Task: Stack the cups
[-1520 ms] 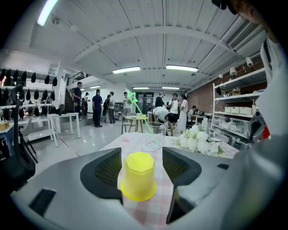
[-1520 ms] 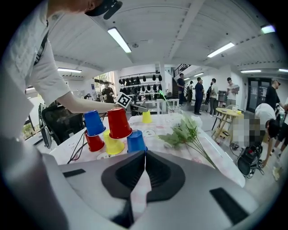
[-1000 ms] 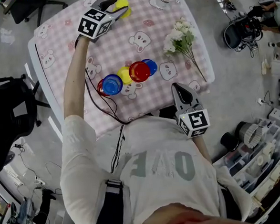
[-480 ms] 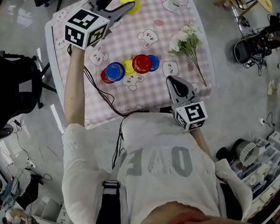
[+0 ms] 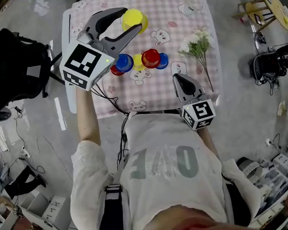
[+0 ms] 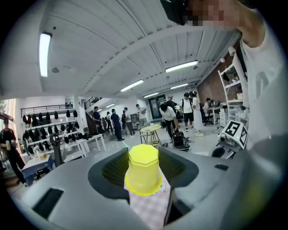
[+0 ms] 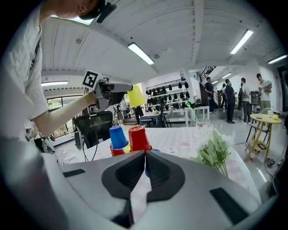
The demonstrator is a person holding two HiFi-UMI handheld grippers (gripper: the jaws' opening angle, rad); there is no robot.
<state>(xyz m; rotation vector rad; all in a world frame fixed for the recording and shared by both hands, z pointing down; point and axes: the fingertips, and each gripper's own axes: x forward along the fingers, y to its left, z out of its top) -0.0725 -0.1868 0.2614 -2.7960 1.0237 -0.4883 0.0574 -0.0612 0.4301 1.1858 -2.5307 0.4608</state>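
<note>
The left arm is stretched out straight and raised, bare forearm up, its marker cube [image 5: 84, 64] towards the head camera, and the left gripper [image 5: 131, 19] points roughly level. Its claw is spread fairly wide and clamped on the yellow cup [image 6: 144, 173], with a ribbed black pad against either side. The cup is smooth plastic, upside down, with a faceted base uppermost and a flared round rim below. It hangs in the air beyond and to the left of the red cup [image 5: 150, 57], which stands inverted on the table. The right arm is bent and tucked against the torso. The right gripper [image 5: 177, 78] sits on the near side of the red cup and slightly to its right, over the table edge, angled a little downward. Its grey claw is pressed together at the tips with nothing in it. Just left of the red cup is a blue cup [image 5: 124, 62], inverted on another red one, and more glossy cups crowd close around. All rest on a pink checked tablecloth [image 5: 164, 24] printed with bears. To the right of the red cup lies a sprig of white flowers [image 5: 197, 40] with thin green stems.
</note>
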